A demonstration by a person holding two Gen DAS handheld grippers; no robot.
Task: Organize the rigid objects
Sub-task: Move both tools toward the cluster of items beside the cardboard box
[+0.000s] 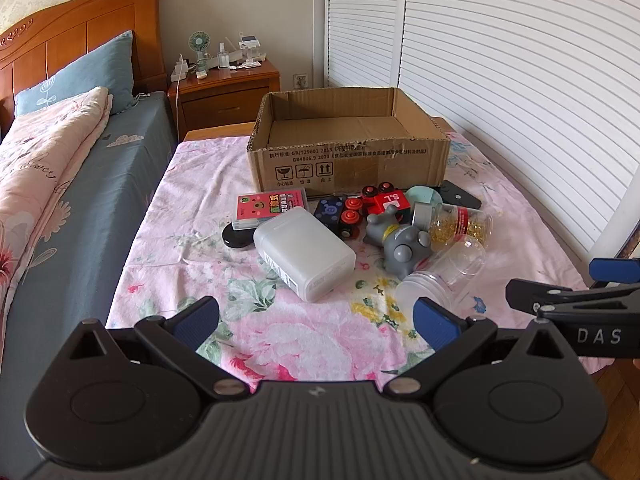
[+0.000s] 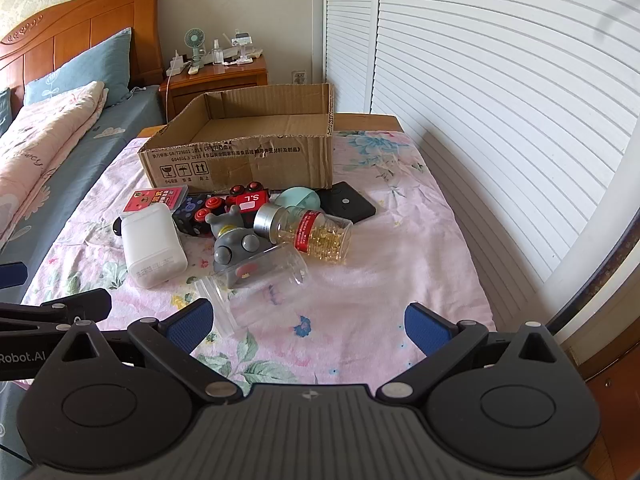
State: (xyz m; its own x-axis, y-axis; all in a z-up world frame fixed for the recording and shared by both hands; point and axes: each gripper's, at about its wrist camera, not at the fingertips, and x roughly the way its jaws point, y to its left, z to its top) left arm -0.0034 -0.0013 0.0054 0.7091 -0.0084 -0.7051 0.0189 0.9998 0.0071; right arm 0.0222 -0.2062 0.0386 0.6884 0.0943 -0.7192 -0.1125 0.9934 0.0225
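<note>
Between the blue pads of the left gripper (image 1: 316, 322), whose jaws stand wide apart, there is only flowered cloth; nothing is held. The right gripper (image 2: 310, 322) is spread just as wide over the same pink flowered sheet (image 2: 400, 256), and the rim of a clear empty jar (image 2: 256, 284) lying on its side comes just beside its left pad, apparently without touching it, though the fisheye view makes that hard to judge.

Past the jar, the things lie in a loose heap in the middle of the bench. A white plastic case (image 1: 304, 254) lies nearest on the left, with a flat black disc (image 1: 238, 236) partly under its far corner and a red card box (image 1: 272, 206) behind. A grey toy figure (image 1: 400, 242) lies against the clear jar, and a bottle of gold capsules (image 1: 460, 222) with a silver cap rests on its side next to it. Behind these sit a red toy vehicle (image 1: 386, 202), a dark blue block (image 1: 330, 212), a pale green round thing (image 1: 426, 196) and a flat black device (image 1: 460, 196).

Beyond the heap stands an open cardboard box (image 1: 348, 160), empty inside. A bed (image 1: 80, 184) runs along the left, with a wooden nightstand (image 1: 228, 92) at its head and white louvred doors (image 1: 520, 100) on the right.
</note>
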